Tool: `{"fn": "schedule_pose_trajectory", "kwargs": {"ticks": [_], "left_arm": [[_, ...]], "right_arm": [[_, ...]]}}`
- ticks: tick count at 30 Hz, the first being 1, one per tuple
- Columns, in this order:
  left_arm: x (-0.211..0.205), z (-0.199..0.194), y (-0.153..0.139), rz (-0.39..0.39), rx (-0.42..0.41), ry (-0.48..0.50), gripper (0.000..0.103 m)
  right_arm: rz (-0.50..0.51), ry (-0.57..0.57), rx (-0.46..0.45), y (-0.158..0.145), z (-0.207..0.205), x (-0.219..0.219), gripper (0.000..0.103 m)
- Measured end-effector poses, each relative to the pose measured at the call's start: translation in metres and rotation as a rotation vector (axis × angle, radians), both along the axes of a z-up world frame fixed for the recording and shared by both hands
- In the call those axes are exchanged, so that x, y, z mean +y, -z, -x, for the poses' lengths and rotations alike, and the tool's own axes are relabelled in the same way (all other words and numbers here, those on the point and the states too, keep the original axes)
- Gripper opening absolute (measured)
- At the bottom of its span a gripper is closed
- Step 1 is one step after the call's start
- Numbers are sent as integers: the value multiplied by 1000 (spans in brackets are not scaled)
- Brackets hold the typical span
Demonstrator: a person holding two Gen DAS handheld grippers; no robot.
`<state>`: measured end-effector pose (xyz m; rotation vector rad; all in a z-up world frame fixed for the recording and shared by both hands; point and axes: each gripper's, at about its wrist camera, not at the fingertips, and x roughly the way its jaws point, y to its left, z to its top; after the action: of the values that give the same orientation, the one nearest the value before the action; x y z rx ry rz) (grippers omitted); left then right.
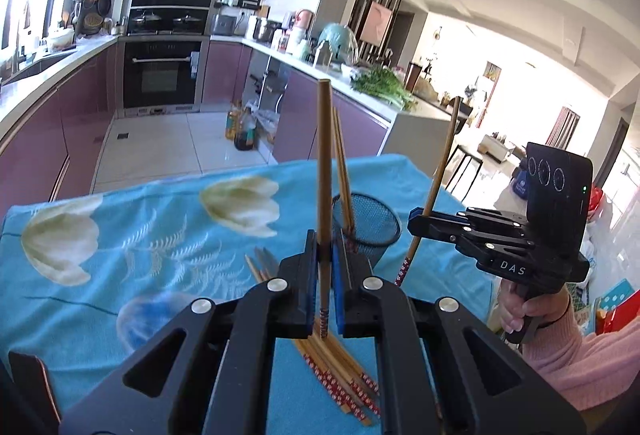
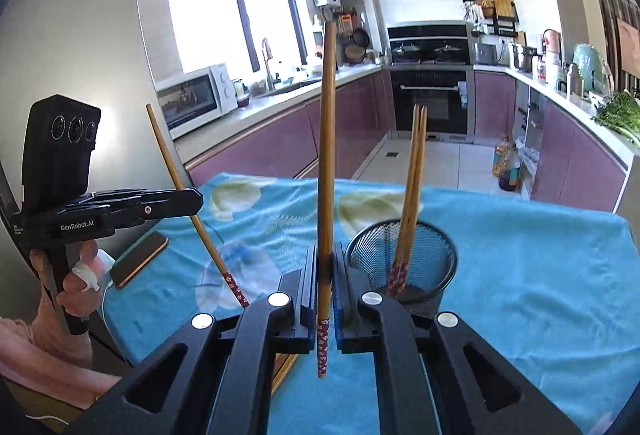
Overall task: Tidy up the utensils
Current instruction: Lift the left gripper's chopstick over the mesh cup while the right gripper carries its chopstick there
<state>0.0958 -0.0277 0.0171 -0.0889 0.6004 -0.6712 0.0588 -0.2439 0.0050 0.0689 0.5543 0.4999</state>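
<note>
The loose chopsticks (image 1: 340, 379) on the blue cloth (image 1: 160, 227) are lying half hidden under the left gripper (image 1: 329, 277), the phone (image 2: 138, 261) is running behind the left hand (image 2: 78, 283), and the countertop clutter (image 1: 280, 31) is staying too small to name.

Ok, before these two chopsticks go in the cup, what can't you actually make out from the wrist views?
- Loose chopstick pile, left wrist view: partly covered by the left gripper, so no count.
- Mesh cup floor, right wrist view: dark; the right gripper covers its near base.
- Phone, right wrist view: screen unreadable; only a corner shows in the left view.
- Far counter items: too small.
</note>
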Motion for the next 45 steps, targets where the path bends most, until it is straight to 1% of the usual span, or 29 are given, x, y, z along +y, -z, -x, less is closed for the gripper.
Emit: {"fn": "schedule_pose_trajectory", "kwargs": {"ticks": [7, 12, 17, 20, 24, 28, 35, 39, 45], "left_arm": [[-17, -15, -33, 70, -61, 34, 7], [-36, -26, -54, 98, -98, 61, 7], [-58, -40, -60, 76, -115, 66, 7], [-71, -49, -55, 44, -100, 66, 7], [-85, -60, -36, -10, -48, 86, 7], [-92, -69, -12, -70, 9, 110, 7], [-97, -78, 12, -137, 81, 142, 7], [-102, -89, 20, -151, 115, 147, 7], [-111, -101, 18, -172, 126, 121, 8]], "right_arm": [[0, 34, -67, -25, -9, -18, 6], [4, 58, -107, -38, -16, -27, 6], [8, 80, -125, -41, -28, -32, 6], [18, 92, -118, -36, -36, -32, 6], [31, 98, -76, -22, -48, -27, 6], [50, 92, -18, -5, -55, -25, 6], [84, 62, 103, 17, -64, -23, 6], [92, 58, 161, 27, -74, -20, 6], [79, 67, 193, 32, -85, -18, 6]]}}
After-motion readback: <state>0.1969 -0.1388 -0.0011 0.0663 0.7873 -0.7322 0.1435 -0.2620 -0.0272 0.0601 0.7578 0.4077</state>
